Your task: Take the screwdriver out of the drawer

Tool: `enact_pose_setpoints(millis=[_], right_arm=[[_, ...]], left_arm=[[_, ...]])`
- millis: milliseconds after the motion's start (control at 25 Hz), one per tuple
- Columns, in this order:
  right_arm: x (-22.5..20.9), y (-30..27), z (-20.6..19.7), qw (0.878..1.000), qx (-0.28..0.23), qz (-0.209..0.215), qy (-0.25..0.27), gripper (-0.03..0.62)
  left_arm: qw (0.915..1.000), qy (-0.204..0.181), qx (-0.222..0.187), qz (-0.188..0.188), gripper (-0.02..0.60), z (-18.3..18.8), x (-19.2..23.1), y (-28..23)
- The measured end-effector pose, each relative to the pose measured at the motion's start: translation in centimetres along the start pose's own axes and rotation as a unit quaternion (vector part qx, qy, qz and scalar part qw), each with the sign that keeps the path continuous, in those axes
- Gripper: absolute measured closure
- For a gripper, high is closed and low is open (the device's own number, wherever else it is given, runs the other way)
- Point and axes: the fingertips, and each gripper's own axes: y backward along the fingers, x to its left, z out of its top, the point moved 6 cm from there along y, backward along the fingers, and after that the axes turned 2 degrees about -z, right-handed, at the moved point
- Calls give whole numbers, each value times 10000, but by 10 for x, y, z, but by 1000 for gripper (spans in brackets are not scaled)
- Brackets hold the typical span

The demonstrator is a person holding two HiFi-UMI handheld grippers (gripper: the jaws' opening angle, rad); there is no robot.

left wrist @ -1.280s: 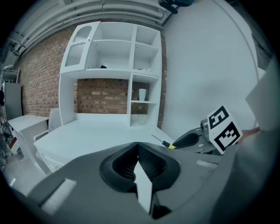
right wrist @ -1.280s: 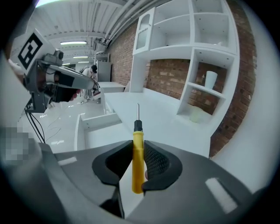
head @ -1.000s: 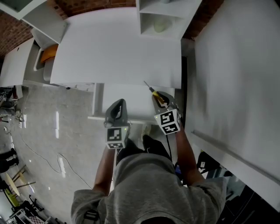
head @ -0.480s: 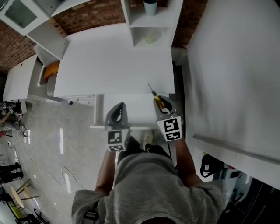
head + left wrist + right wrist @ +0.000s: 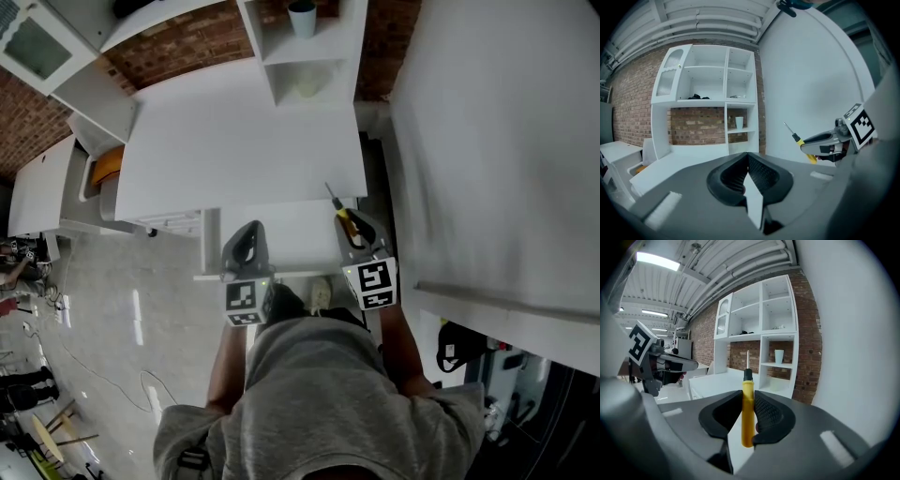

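Observation:
A screwdriver (image 5: pixel 747 413) with a yellow handle and a thin metal shaft stands upright between the jaws of my right gripper (image 5: pixel 748 395), which is shut on the handle. In the head view the right gripper (image 5: pixel 359 232) holds the screwdriver (image 5: pixel 341 212) over the right end of the open white drawer (image 5: pixel 286 236), with the shaft pointing away towards the desk (image 5: pixel 234 131). My left gripper (image 5: pixel 246 244) hovers over the drawer's left end. In its own view the left gripper (image 5: pixel 747 157) is shut with nothing in it, and the right gripper (image 5: pixel 824 143) shows beside it.
A white shelf unit (image 5: pixel 305 56) with a pale cup (image 5: pixel 302 17) stands at the back of the desk. A large white panel (image 5: pixel 497 141) fills the right side. An orange object (image 5: pixel 105 166) lies left of the desk. Cables run over the grey floor (image 5: pixel 112 309).
Both grippers have risen a little above the drawer, the right one more, carrying the screwdriver with it. The grip on the handle is unchanged.

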Motion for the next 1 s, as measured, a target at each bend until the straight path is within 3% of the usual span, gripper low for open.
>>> enact_pose_setpoints(millis=[1000], right_arm=[[-3, 58, -4, 9985, -195, -498, -73, 513]], left_arm=[[9998, -74, -3, 196, 569, -3, 20, 45]])
